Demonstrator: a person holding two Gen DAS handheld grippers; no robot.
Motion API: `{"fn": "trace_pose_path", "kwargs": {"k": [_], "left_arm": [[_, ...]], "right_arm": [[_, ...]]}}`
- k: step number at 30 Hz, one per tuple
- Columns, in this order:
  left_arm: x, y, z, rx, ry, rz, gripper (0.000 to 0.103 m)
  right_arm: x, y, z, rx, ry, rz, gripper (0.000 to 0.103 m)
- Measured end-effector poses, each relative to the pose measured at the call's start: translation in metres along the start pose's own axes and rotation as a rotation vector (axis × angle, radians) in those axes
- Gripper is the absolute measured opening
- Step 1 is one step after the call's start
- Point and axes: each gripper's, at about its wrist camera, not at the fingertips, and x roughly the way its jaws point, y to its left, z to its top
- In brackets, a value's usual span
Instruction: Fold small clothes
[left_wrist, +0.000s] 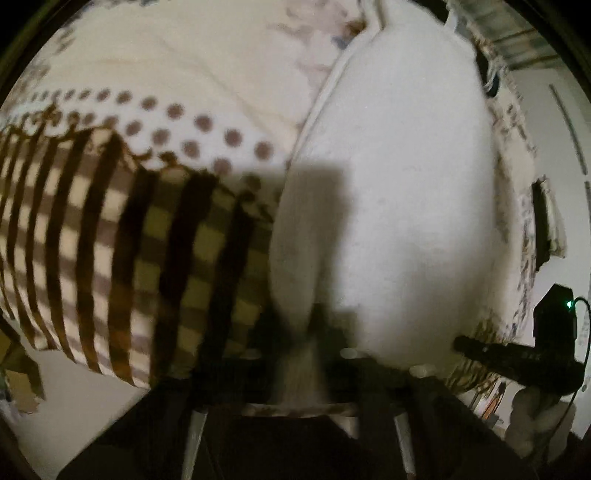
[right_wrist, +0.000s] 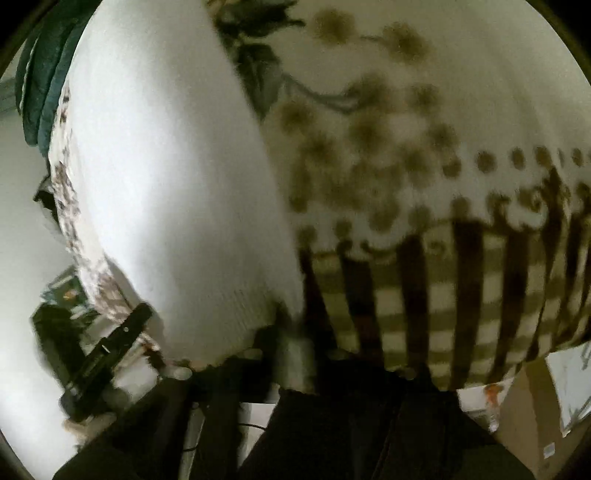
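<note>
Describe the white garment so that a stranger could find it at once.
Start at the patterned bedspread, with brown stripes and dots. The white garment lies on it, both grippers pinching its near edge. It alone is plain white.

White garment (left_wrist: 388, 184) — brown-checked, dotted bedcover (left_wrist: 110, 240).

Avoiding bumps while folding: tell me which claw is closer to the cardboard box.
Right. The cardboard box lies just right of the right claw; the left claw is off to the other side, past the white top.
</note>
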Motion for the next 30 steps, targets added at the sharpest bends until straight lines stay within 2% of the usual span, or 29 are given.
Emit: {"fn": "trace_pose_path", "kwargs": {"k": [2,7,12,15,17,18,19,20,21,22,24,28,30], "left_arm": [[-0.02,-0.002,-0.004,-0.013,-0.068,-0.01,0.007],[-0.049,0.007,-0.002,-0.048,-0.123,-0.055,0.005],[-0.04,0.036,0.001,-0.082,-0.117,-0.034,0.005],[-0.019,0.048,-0.001,-0.068,-0.064,-0.018,0.006],[-0.012,0.056,0.001,-0.104,-0.016,-0.082,0.01],[-0.014,0.058,0.002,-0.121,-0.015,-0.113,0.014],[-0.018,0.06,0.003,-0.134,-0.025,-0.125,0.027],[-0.024,0.065,0.002,-0.145,-0.048,-0.144,0.033],[-0.026,0.068,0.002,-0.15,-0.062,-0.167,0.048],[-0.026,0.071,0.002,-0.156,-0.07,-0.181,0.06],[-0.016,0.076,0.004,-0.167,-0.057,-0.212,0.06],[0.023,0.062,0.01,-0.11,0.051,-0.239,0.06],[0.029,0.047,0.01,-0.061,0.053,-0.191,0.058]], "right_arm": [[-0.007,0.007,-0.013,-0.019,-0.056,-0.024,0.005],[-0.023,0.022,-0.033,-0.051,-0.103,-0.063,0.004],[-0.015,0.02,-0.048,-0.084,-0.073,-0.061,0.004],[0.007,0.027,-0.048,-0.11,-0.03,-0.073,0.004],[0.022,0.027,-0.042,-0.12,0.016,-0.057,0.006],[0.028,0.028,-0.038,-0.105,0.034,-0.038,0.009],[0.03,0.025,-0.036,-0.088,0.042,-0.012,0.018],[0.03,0.024,-0.033,-0.077,0.044,0.027,0.034],[0.028,0.023,-0.031,-0.074,0.041,0.058,0.045],[0.027,0.022,-0.03,-0.067,0.038,0.082,0.062],[0.032,0.017,-0.028,-0.052,0.047,0.135,0.065],[0.058,0.015,-0.021,-0.012,0.093,0.203,0.065],[0.066,0.007,-0.018,0.021,0.107,0.253,0.065]]}}
